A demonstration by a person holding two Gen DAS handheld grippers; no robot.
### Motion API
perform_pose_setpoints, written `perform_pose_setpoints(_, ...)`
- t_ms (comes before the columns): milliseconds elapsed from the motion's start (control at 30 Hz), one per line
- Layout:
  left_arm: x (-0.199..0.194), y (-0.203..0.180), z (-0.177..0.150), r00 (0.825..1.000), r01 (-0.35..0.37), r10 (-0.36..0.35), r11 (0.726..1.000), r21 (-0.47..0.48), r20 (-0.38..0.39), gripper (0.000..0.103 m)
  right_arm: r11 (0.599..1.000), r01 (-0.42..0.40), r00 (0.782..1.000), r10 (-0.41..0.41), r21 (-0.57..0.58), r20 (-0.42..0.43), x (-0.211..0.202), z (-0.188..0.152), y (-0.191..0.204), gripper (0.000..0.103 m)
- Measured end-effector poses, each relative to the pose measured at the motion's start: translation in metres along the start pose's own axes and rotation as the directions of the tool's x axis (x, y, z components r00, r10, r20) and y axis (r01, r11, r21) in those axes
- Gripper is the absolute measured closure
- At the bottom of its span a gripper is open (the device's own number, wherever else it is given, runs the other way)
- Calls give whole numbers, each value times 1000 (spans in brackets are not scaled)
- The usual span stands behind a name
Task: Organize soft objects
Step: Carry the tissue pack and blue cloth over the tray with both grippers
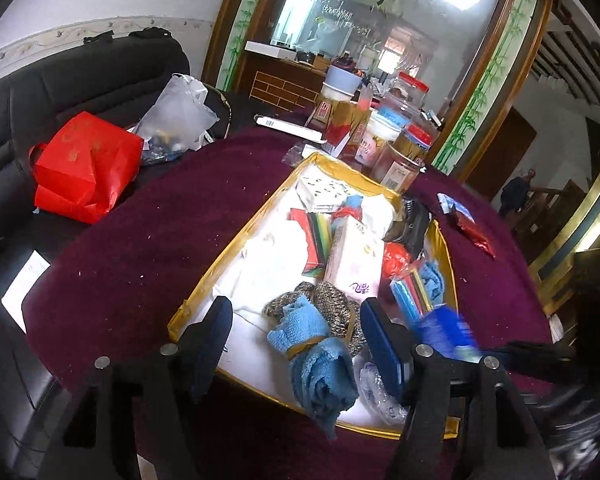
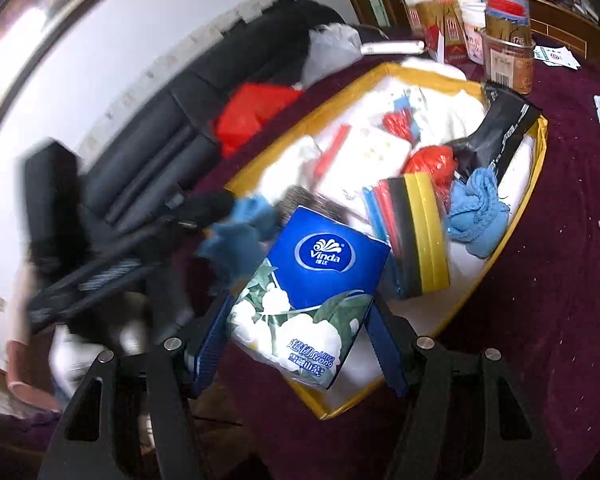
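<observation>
Right wrist view: fingers (image 2: 300, 344) grip the tissue pack (image 2: 306, 308); left fingers (image 1: 296, 344) gape over the blue towel (image 1: 316, 356).

The right gripper (image 2: 300, 340) holds a blue tissue pack (image 2: 306, 304) between its two fingers, above the near corner of a yellow-rimmed tray (image 2: 516, 216). In the tray lie a blue cloth (image 2: 478, 212), a red bag (image 2: 430, 166) and a black-and-yellow packet (image 2: 420, 236). At the left the other gripper (image 2: 196, 210) is blurred, near a second blue cloth (image 2: 240, 236).
</observation>
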State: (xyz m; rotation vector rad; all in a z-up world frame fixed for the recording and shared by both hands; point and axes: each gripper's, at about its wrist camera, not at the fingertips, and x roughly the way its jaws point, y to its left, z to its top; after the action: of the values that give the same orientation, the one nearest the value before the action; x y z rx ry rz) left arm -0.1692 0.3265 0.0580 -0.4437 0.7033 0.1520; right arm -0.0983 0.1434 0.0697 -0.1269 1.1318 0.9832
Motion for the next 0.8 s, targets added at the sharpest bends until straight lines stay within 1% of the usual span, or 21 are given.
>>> perform_pose_setpoints(33,0,0,0,1000,3,-3,1000,2,-2,33,1000,29,999,-29,3,-15,7,3,-3,38)
perform_pose_setpoints(67,0,0,-1,1000,6,-6,1000,3,-3,33,997,77,997,-77,15,-31,15,6,-10,38)
perform_pose_setpoints(133,0,0,-2,1000,14,-14,1000,7,-10,33,990,138,990,-137,31,-44,23,11,-21,38)
perform_pose_setpoints(233,2,2,-4,1000,19,-19,1000,2,-18,33,981,193,981,-192,32,-34,28,22,-29,38)
perform_pose_setpoints(267,2,2,-5,1000,18,-18,1000,1,-18,33,971,239,971,-239,18,-27,29,27,-28,38)
perform_pose_setpoints(333,3,2,-5,1000,17,-17,1000,-2,-23,33,954,299,954,-299,-8,-26,33,30,-30,38)
perform_pose_setpoints(367,4,2,-5,1000,18,-18,1000,-2,-25,33,952,305,952,-305,-11,-27,35,30,-30,38)
perform_pose_setpoints(400,4,2,-5,999,22,-22,1000,-5,-26,33,956,294,955,-295,-10,-23,35,30,-29,38)
perform_pose_setpoints(467,2,2,-6,1000,21,-21,1000,-4,-21,33,967,252,967,-253,-16,-28,35,27,-27,37)
perform_pose_setpoints(500,2,3,-5,1000,17,-17,1000,-5,-17,33,976,215,976,-216,-23,-40,36,24,-25,37)
perform_pose_setpoints(533,1,3,-5,1000,15,-15,1000,-7,-14,33,978,205,977,-206,-26,-44,36,20,-23,35)
perform_pose_setpoints(600,0,3,-4,1000,7,-7,1000,-13,-4,32,975,218,975,-219,-38,-42,35,14,-18,34)
perform_pose_setpoints(700,-4,-1,-4,1000,-20,20,1000,3,17,30,970,235,972,-236,-61,-17,27,7,-12,33)
perform_pose_setpoints(733,-6,-3,-4,999,-36,36,999,14,29,28,971,233,972,-233,-62,-1,22,6,-11,31)
perform_pose_setpoints(800,-9,-7,-4,996,-72,70,997,33,56,26,972,226,974,-224,-61,40,10,2,-7,31)
